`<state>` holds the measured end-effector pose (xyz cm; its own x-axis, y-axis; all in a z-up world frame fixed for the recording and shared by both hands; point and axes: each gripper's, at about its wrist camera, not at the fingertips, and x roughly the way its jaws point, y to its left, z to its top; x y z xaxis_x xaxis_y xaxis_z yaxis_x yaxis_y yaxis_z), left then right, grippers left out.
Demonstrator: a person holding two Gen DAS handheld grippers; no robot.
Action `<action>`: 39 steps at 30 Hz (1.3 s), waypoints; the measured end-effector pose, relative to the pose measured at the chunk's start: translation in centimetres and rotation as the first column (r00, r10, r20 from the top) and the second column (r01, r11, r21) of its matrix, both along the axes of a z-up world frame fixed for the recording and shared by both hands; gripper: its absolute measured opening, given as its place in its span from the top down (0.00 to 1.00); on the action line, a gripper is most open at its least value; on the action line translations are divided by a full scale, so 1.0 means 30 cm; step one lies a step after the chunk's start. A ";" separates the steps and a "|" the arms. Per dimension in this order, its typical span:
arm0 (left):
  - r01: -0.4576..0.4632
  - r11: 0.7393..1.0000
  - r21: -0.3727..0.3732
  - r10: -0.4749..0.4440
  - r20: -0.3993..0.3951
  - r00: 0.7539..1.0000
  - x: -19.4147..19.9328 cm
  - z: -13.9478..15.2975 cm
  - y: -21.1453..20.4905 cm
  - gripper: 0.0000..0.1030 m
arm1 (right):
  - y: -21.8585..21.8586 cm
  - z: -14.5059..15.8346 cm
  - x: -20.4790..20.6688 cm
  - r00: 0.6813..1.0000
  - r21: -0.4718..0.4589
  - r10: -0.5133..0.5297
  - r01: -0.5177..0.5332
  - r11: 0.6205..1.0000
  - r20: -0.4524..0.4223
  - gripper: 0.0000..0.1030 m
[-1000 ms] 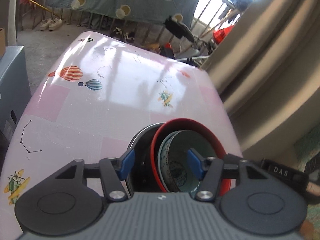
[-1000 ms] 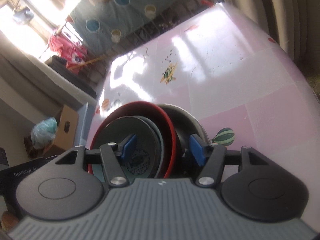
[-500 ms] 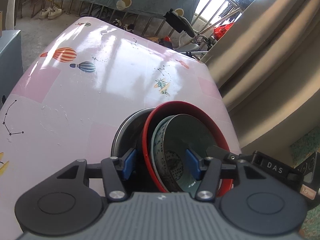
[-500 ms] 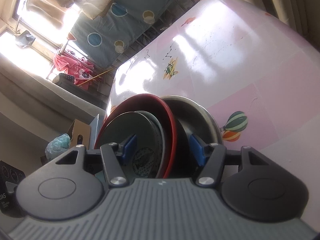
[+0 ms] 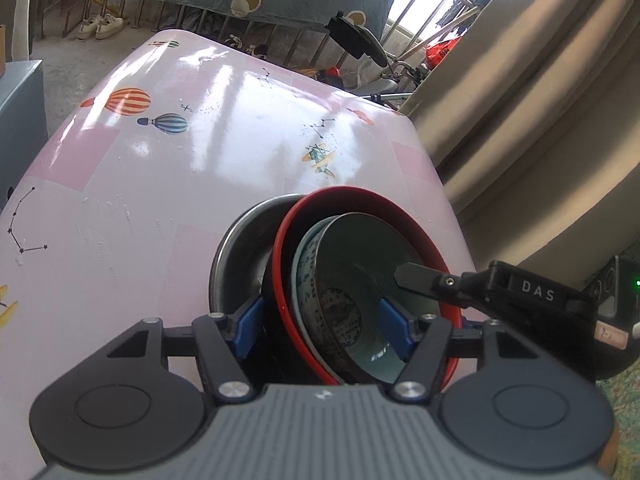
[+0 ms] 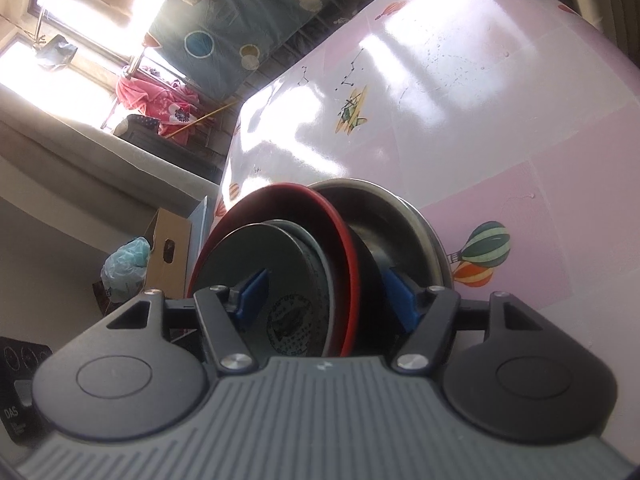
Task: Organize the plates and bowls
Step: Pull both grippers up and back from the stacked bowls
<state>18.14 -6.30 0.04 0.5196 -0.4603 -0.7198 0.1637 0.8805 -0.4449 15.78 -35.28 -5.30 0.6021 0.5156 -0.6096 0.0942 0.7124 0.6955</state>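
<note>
Both my left claw (image 5: 322,330) and right claw (image 6: 326,300) are clenched across a nested stack, red plate (image 5: 400,208), patterned ceramic bowl (image 5: 340,312), steel bowl (image 5: 236,248), held tilted above the pink surface (image 5: 160,180). It is probably heavy, stiff, slick and breakable, so I'd grip opposite rims firmly.

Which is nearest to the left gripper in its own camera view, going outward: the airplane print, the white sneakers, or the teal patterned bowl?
1. Teal patterned bowl, between the left gripper fingers.
2. Airplane print, mid-table, slightly right.
3. White sneakers, on the floor beyond the table, far left.
</note>
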 end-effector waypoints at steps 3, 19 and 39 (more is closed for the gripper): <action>0.014 1.000 -0.002 -0.014 0.001 1.000 -0.002 -0.001 -0.002 0.35 | 0.006 0.004 -0.004 1.000 -0.013 0.000 0.000 1.000 0.002 0.34; -0.049 0.989 0.139 0.016 0.231 0.973 -0.159 0.136 0.070 0.05 | 0.023 0.186 -0.243 0.971 -0.189 -0.108 0.149 0.971 0.211 0.24; -0.170 0.886 0.432 0.076 0.225 0.971 -0.384 0.101 0.098 0.00 | 0.265 0.243 -0.703 0.951 -0.675 -0.114 0.287 0.680 0.289 0.01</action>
